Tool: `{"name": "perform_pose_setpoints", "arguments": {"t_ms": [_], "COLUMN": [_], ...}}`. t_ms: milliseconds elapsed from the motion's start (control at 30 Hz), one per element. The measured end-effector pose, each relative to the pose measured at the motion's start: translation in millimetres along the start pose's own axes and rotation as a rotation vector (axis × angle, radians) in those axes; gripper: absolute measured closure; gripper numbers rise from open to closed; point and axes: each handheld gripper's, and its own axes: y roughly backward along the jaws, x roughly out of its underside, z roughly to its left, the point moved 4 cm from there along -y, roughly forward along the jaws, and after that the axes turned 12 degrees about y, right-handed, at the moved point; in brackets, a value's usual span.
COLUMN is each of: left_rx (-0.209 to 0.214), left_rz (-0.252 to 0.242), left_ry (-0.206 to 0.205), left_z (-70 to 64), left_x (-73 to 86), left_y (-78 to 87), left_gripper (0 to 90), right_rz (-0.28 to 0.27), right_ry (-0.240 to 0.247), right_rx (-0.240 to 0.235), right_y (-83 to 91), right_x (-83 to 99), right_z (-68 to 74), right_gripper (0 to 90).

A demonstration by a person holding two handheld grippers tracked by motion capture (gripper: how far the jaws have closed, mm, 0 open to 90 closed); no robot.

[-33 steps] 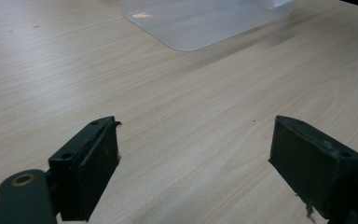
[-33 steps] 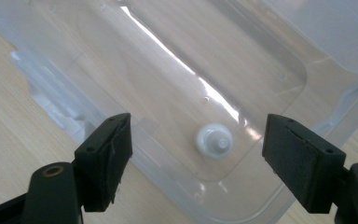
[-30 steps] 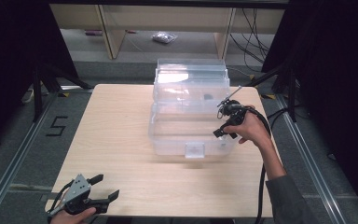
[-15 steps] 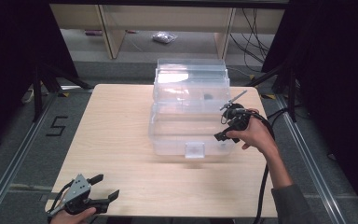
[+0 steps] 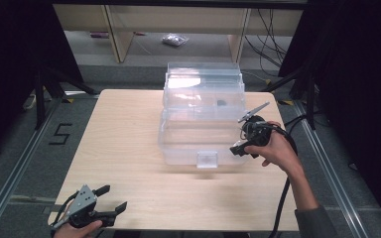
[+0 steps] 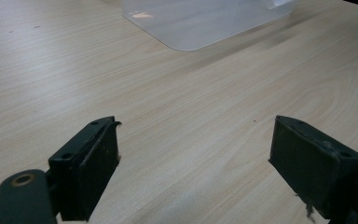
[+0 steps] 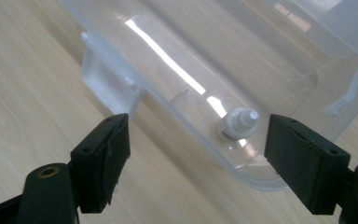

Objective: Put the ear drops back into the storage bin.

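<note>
Right gripper view: the black fingers (image 7: 100,163) of the right gripper (image 7: 196,163) are seen spread wide, with nothing held, just above the near right corner of the clear plastic lidded storage box (image 5: 201,119). Between them, inside that box, a small white capped bottle (image 7: 237,125) is seen lying on the box floor. An approach to the box appears to be in hand; a lift of its front latch tab (image 5: 207,159) is probably called for next. Well apart from the box, the left gripper (image 5: 110,198) is held open over the pale wooden tabletop (image 5: 124,129).
</note>
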Motion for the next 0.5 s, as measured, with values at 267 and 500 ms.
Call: {"name": "perform_pose_setpoints", "arguments": {"t_ms": [267,500], "left_rx": [0.000,0.002], "left_rz": [-0.001,-0.001], "left_ry": [0.001,0.003], "left_z": [-0.1,-0.1], "left_x": [0.0,0.0], "left_y": [0.0,-0.2], "left_gripper": [14.7,14.8], "right_rz": [-0.025,-0.057], "right_ry": [0.000,0.025], "right_rx": [-0.010,-0.011], "right_y": [2.1,-1.0], "right_x": [6.6,14.3], "right_z": [5.4,10.4], "right_gripper": [23.3,22.9]}}
